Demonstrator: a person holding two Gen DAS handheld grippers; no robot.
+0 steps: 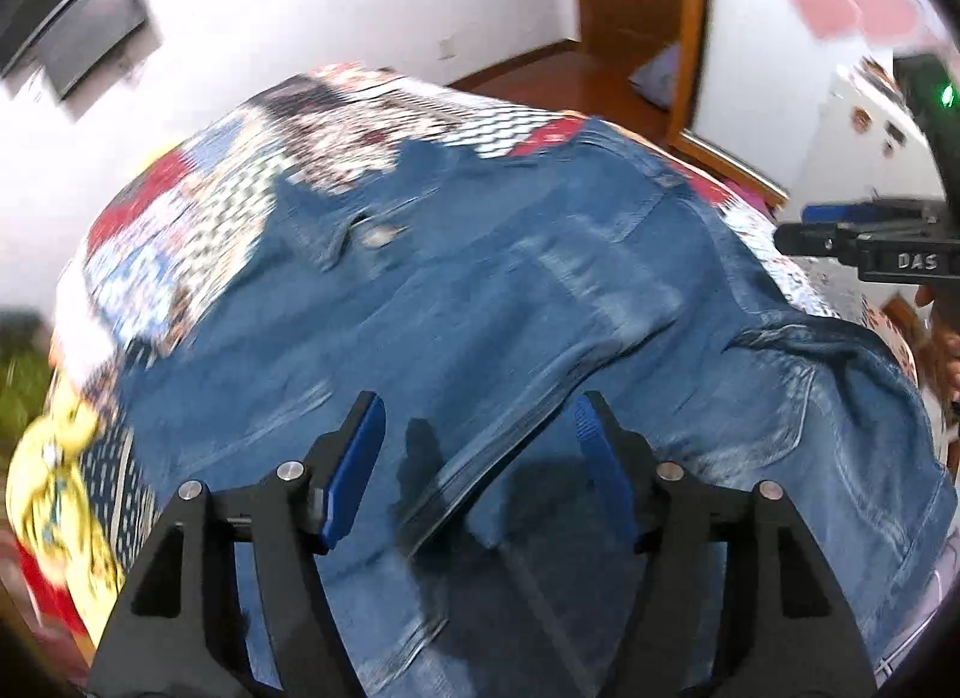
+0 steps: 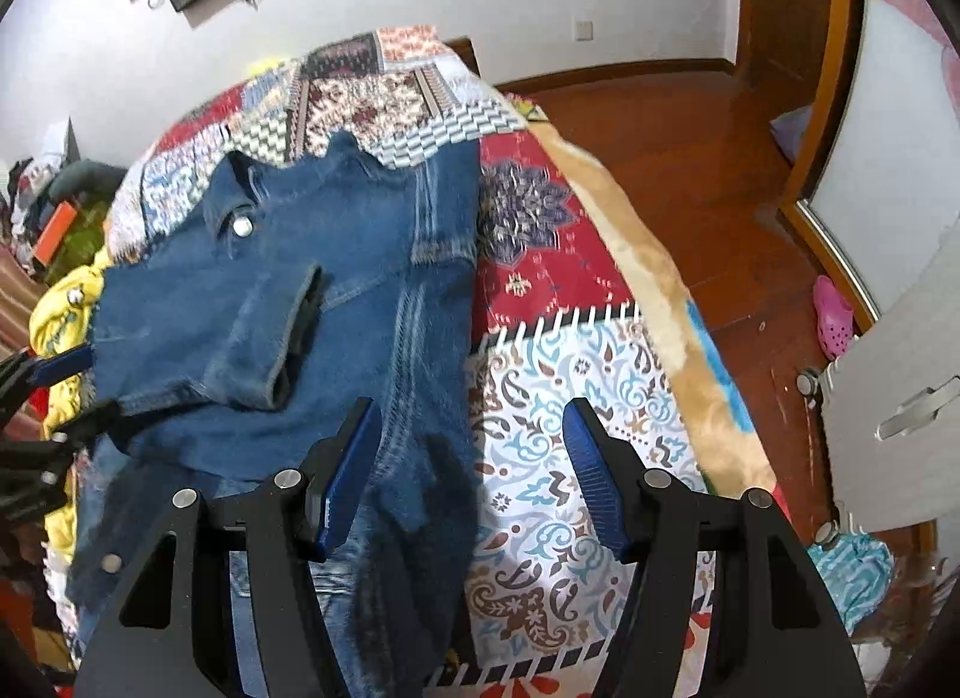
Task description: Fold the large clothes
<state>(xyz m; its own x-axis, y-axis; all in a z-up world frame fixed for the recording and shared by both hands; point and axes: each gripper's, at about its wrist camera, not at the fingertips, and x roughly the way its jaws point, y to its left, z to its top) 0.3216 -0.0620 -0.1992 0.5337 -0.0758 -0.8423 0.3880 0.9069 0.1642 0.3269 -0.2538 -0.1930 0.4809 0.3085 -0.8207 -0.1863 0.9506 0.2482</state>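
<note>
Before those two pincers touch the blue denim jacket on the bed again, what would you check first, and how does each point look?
1. Left gripper empty, jaws apart: ok; nothing sits between the blue pads.
2. Right gripper empty, jaws apart: ok.
3. Blue denim jacket resting fully on the patchwork quilt: ok.
4. Sleeve folded in over the body: ok; its cuff lies on the denim.
5. Body lying smooth: not ok; a raised crease runs below the left gripper.
6. Near hem inside the bed edge: cannot tell; the grippers hide it.
</note>
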